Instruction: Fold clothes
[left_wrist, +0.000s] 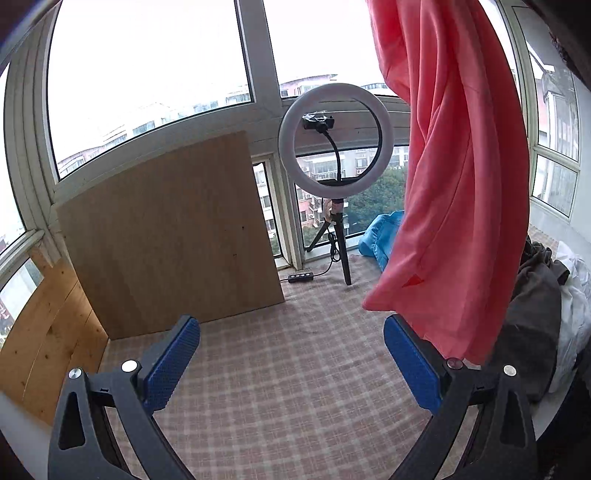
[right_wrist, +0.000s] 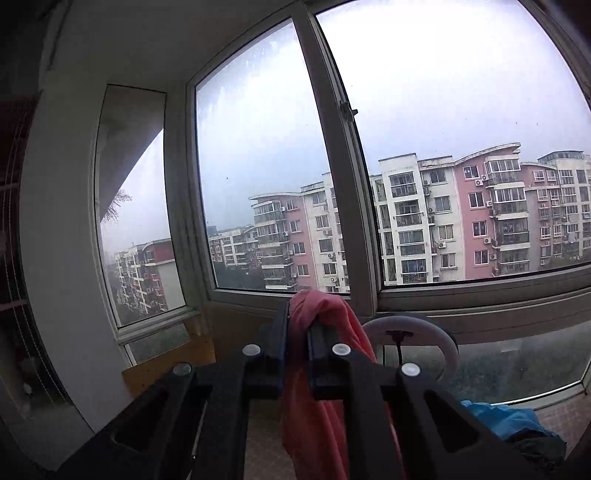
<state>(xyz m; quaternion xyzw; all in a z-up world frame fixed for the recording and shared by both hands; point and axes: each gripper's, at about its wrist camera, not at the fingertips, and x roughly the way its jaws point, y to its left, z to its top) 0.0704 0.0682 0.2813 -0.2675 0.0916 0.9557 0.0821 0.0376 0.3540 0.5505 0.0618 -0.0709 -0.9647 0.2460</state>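
A pink garment (left_wrist: 450, 177) hangs from above at the right of the left wrist view, its lower edge just above the checked cloth surface (left_wrist: 280, 376). My left gripper (left_wrist: 291, 354) is open and empty, its blue pads wide apart; the garment's hem hangs just behind the right pad (left_wrist: 410, 365). My right gripper (right_wrist: 299, 317) is raised high and shut on the top of the pink garment (right_wrist: 317, 398), which drapes down between and over the fingers.
A ring light on a tripod (left_wrist: 334, 144) stands at the back by the windows. A wooden board (left_wrist: 166, 236) leans at the left. A blue garment (left_wrist: 380, 236) lies behind, and dark and white clothes (left_wrist: 539, 306) are piled at the right.
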